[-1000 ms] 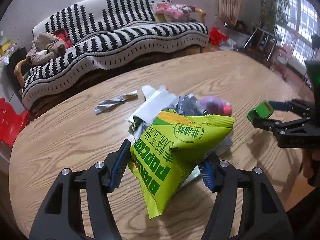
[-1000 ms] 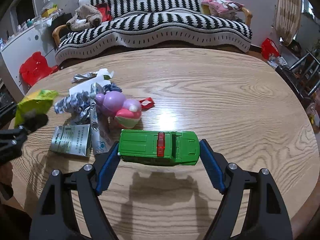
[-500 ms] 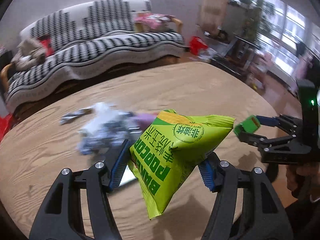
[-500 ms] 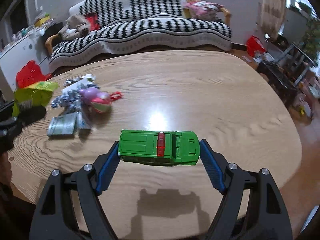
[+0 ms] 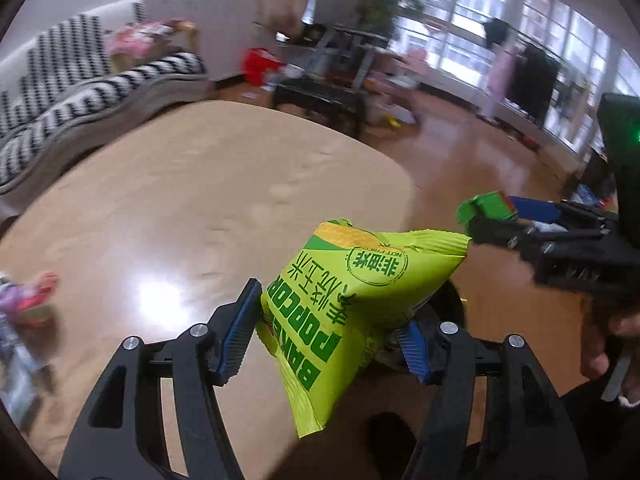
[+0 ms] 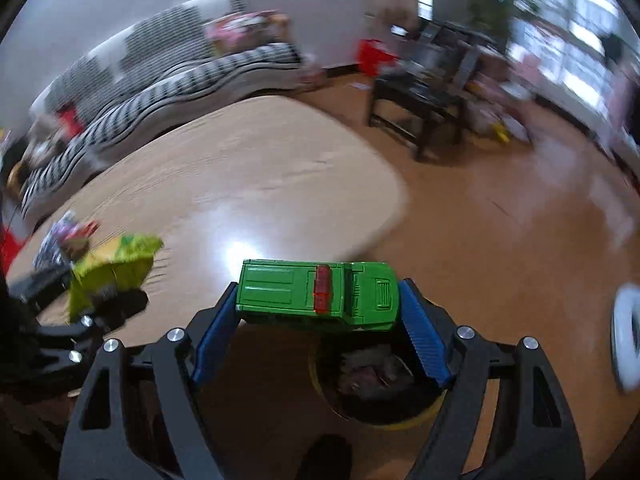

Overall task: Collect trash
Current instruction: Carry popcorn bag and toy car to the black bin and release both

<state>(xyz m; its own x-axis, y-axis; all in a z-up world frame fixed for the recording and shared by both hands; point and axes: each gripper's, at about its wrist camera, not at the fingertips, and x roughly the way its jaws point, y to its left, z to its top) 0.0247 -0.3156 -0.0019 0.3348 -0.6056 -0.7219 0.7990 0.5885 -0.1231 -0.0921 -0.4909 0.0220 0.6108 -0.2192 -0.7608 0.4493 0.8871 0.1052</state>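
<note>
Left gripper (image 5: pixel 326 346): clamped on green popcorn bag (image 5: pixel 352 300), held above the wooden table (image 5: pixel 192 200) edge.
Right gripper (image 6: pixel 318 344): clamped on green toy car (image 6: pixel 316 298), end to end.
Bin (image 6: pixel 372 384): dark, yellow-rimmed, on floor directly beneath car.
Remaining litter (image 6: pixel 66 240): far left of table, blurred.

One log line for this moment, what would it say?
left tool: grips popcorn bag | right tool: grips toy car | bin: below car
</note>
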